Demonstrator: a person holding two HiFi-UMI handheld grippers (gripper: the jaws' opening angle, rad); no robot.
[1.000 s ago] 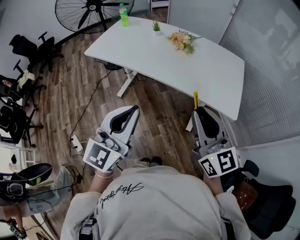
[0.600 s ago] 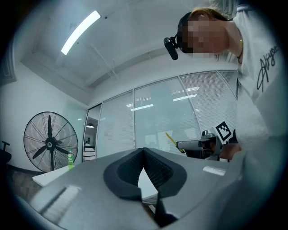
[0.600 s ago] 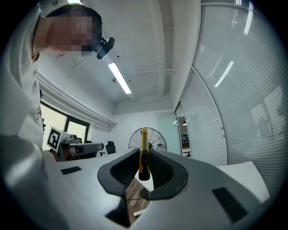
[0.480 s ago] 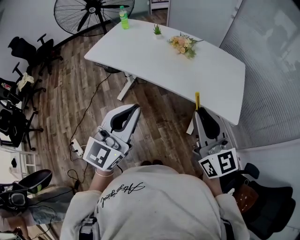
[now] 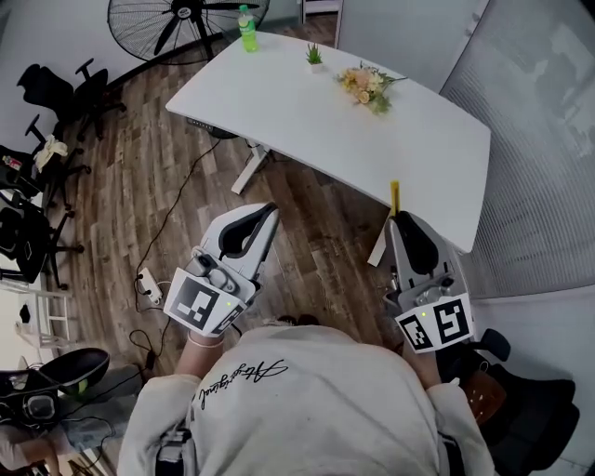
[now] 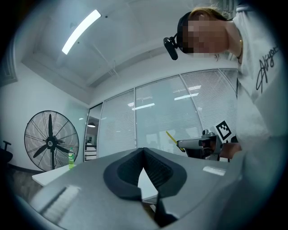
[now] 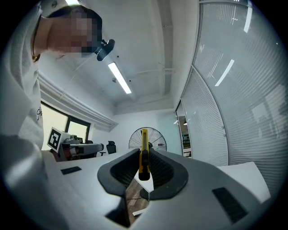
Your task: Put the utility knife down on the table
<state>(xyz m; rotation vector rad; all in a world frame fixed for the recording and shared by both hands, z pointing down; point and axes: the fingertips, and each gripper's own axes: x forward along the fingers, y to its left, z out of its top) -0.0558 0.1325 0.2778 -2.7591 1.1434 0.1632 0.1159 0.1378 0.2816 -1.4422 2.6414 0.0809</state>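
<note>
A yellow utility knife [image 7: 143, 152] stands upright between the jaws of my right gripper [image 7: 144, 150], which is shut on it; its yellow tip [image 5: 394, 195] pokes out ahead of the right gripper [image 5: 400, 216] in the head view, just short of the white table's near edge [image 5: 437, 237]. My left gripper [image 5: 268, 212] hangs over the wooden floor, shut with nothing in it; its pads meet at the tips [image 6: 144, 150]. Both grippers point roughly level, towards the table.
On the white table [image 5: 307, 112] sit a green bottle [image 5: 246, 30], a small potted plant [image 5: 314, 56] and a bunch of flowers [image 5: 364, 85]. A standing fan [image 5: 177, 19] is behind it. Office chairs [image 5: 56, 93] stand at the left; cables and a power strip [image 5: 149, 284] lie on the floor.
The view has crept slightly towards the table; both grippers hold the same pose and the knife stays clamped in the right one.
</note>
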